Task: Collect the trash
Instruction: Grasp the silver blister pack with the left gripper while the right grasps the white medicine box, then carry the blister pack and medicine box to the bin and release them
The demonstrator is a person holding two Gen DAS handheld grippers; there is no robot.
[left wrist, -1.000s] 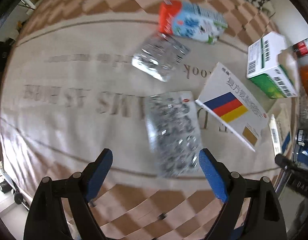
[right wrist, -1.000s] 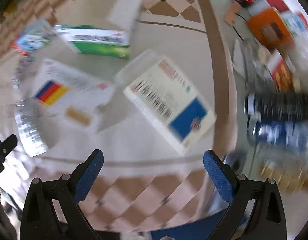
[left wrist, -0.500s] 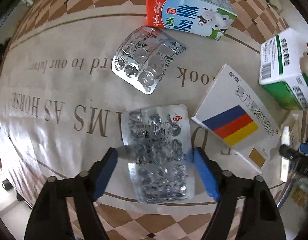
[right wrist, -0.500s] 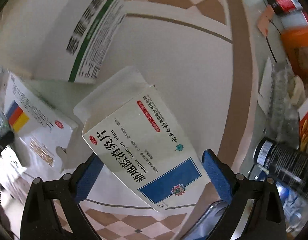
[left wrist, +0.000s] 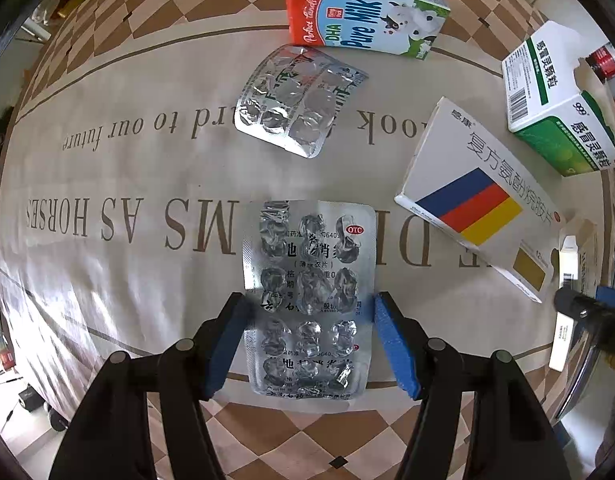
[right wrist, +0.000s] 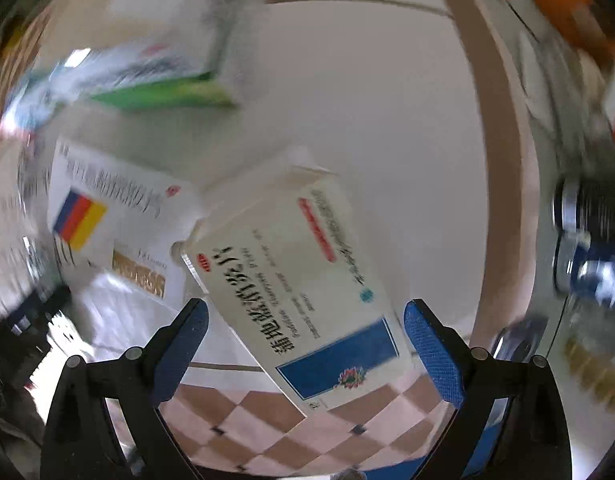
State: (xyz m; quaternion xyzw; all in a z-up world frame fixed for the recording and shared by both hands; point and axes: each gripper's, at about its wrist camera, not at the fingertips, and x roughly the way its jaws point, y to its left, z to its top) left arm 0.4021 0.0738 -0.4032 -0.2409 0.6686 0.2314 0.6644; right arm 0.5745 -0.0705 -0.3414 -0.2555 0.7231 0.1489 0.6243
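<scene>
A used silver blister pack (left wrist: 309, 300) lies flat on the tablecloth. My left gripper (left wrist: 309, 340) straddles its lower half, with the blue pads at its two side edges; I cannot tell whether they touch it. A second blister pack (left wrist: 295, 100) lies farther off. My right gripper (right wrist: 305, 354) is open around the near end of a white medicine box with a blue patch (right wrist: 303, 292); the pads stand clear of its sides. The right wrist view is blurred by motion.
A milk carton (left wrist: 363, 28) lies at the far edge. A white box with blue, red and yellow stripes (left wrist: 479, 200) and a green-and-white box (left wrist: 559, 108) lie to the right. Dark cans (right wrist: 595, 240) and other packets crowd the right side.
My left gripper has moved forward over the near blister pack and its jaws have narrowed to the pack's width. My right gripper has advanced onto the white and blue box.
</scene>
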